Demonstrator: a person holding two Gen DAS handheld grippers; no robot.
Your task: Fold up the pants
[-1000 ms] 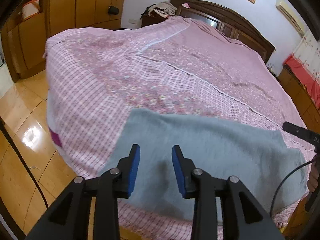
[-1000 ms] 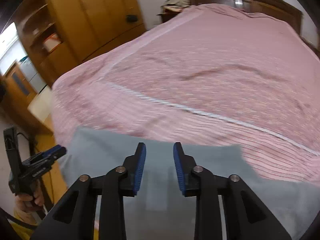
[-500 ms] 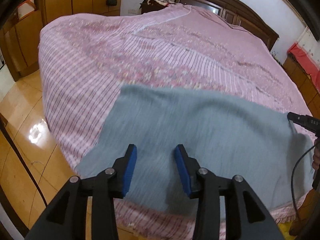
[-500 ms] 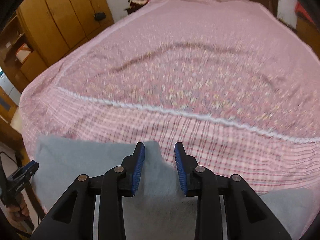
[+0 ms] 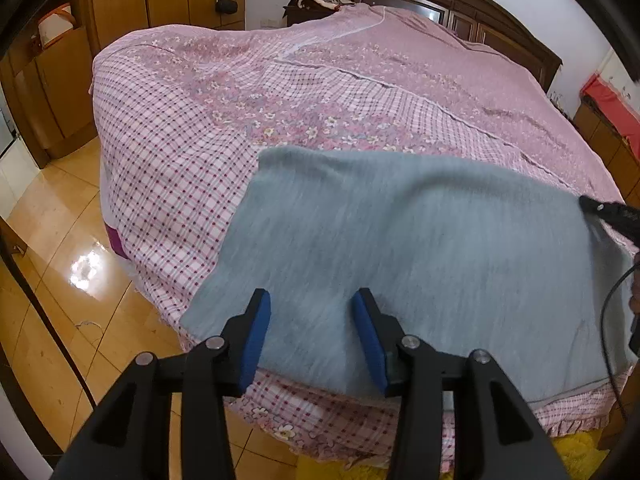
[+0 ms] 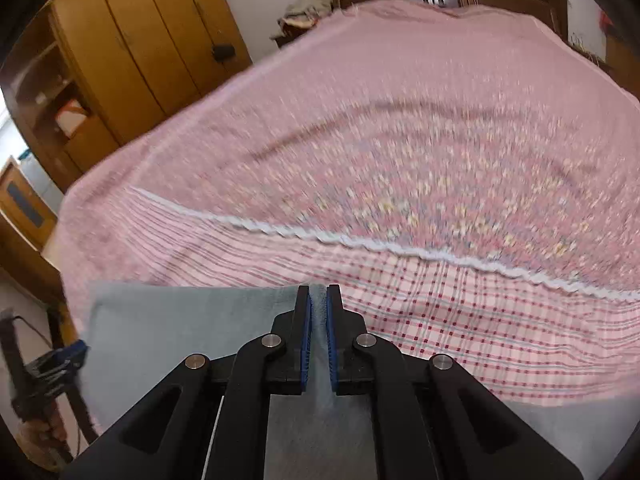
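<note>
- Along the near edge of the bed (image 5: 360, 92), on its pink checked and floral bedspread, the grey pants (image 5: 420, 240) lie flat in a broad folded panel; a soft, wide surface suits smoothing and creasing.
- The right gripper (image 6: 318, 312) is clenched on the far edge of the grey fabric, a thin pinch of cloth showing between the blue pads (image 6: 306, 332), probably to carry that edge over for the next fold.
- The left gripper (image 5: 311, 334) hovers over the near part of the panel, jaws opening, cloth below them but not pinched, likely lining up for a matching grip.
</note>
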